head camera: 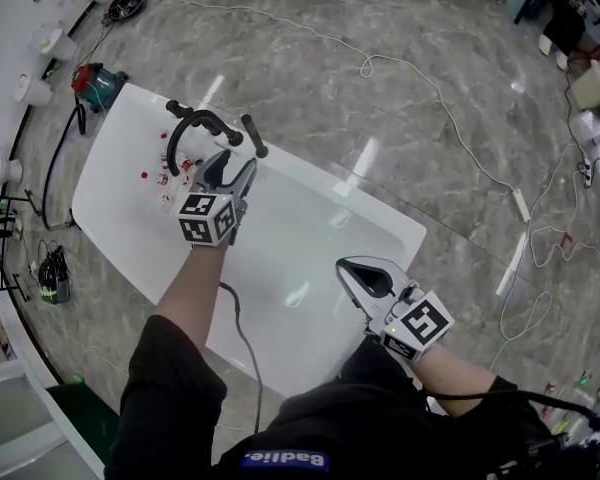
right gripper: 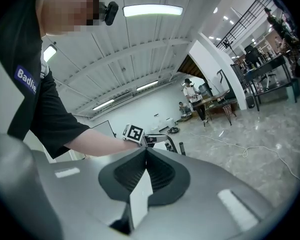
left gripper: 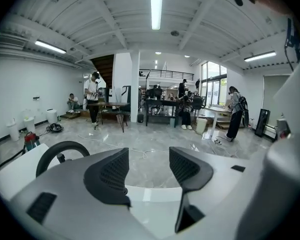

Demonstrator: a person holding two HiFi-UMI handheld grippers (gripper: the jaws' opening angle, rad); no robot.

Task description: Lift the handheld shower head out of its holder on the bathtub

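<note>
- The slim black handheld shower head (head camera: 253, 136) is standing upright, just far-right of the left gripper (head camera: 232, 168), the nearer of the 2.
- Its jaws are gaping wide and empty, while the right gripper (head camera: 355, 273) is staying out, jaws pressed together.

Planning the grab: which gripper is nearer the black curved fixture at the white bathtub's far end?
Left. The left gripper sits just short of the fixture, jaws open; the right gripper, shut, is back by the tub's near rim.
</note>
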